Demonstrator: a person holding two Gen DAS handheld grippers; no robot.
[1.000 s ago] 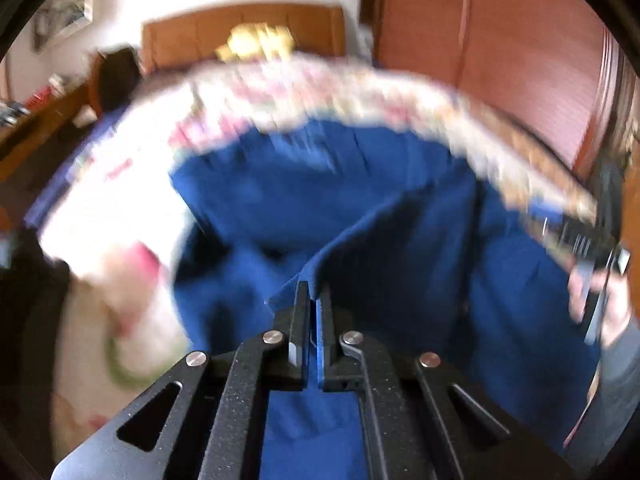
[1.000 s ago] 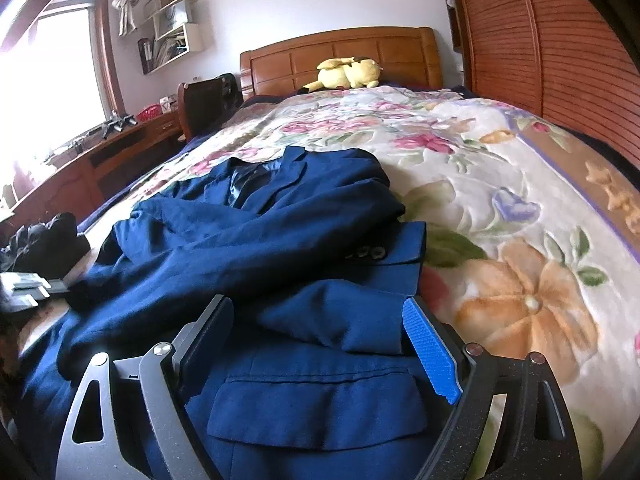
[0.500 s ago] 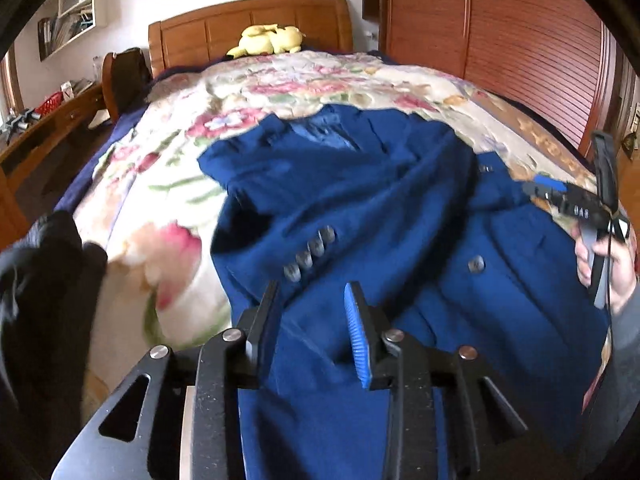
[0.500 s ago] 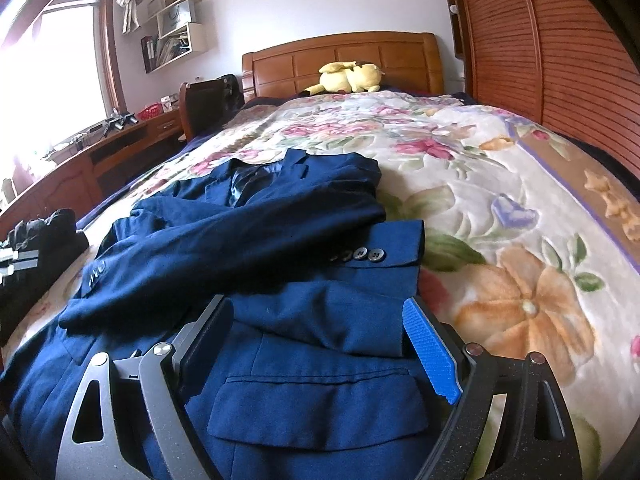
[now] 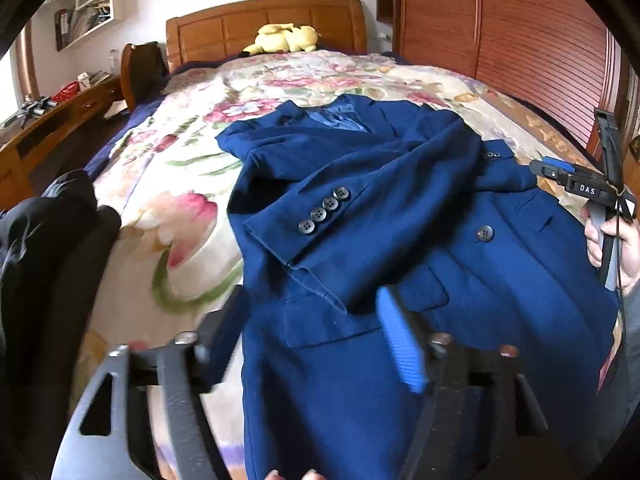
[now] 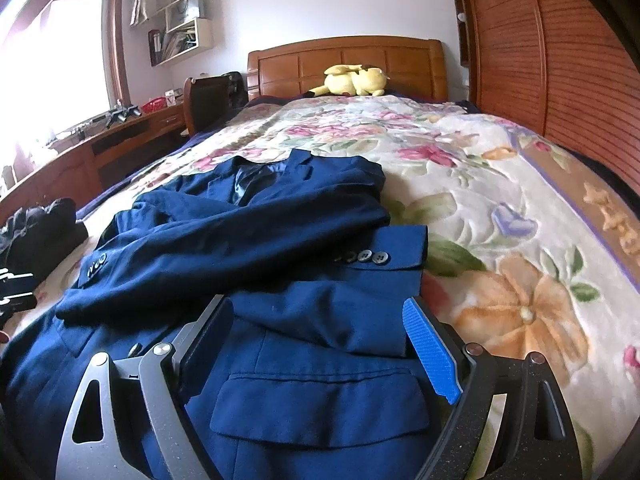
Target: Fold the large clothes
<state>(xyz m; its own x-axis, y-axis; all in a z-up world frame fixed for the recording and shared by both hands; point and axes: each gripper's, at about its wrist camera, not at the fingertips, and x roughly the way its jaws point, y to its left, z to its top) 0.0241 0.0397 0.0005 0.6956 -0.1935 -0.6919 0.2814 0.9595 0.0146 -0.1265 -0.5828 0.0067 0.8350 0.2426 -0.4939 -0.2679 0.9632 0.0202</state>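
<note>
A navy blue suit jacket (image 5: pixel 384 216) lies face up on the floral bedspread (image 5: pixel 168 208), collar toward the headboard. Both sleeves are folded across its chest, cuffs with buttons showing. My left gripper (image 5: pixel 308 328) is open and empty, hovering over the jacket's lower left side. My right gripper (image 6: pixel 320 344) is open and empty above the lower right pocket flap (image 6: pixel 320 404); the jacket (image 6: pixel 248 240) fills that view. The right gripper also shows at the right edge of the left wrist view (image 5: pixel 560 170).
A yellow plush toy (image 6: pixel 354 80) sits by the wooden headboard (image 6: pixel 344 60). Dark clothing (image 5: pixel 52 240) lies at the bed's left edge. A desk and chair (image 6: pixel 208 100) stand left of the bed; a wooden slatted wardrobe (image 6: pixel 560 48) is on the right.
My left gripper let go of the sleeve it held, opened wide and drew back toward the jacket's hem. The sleeve now lies across the chest. The right gripper stayed open and still.
</note>
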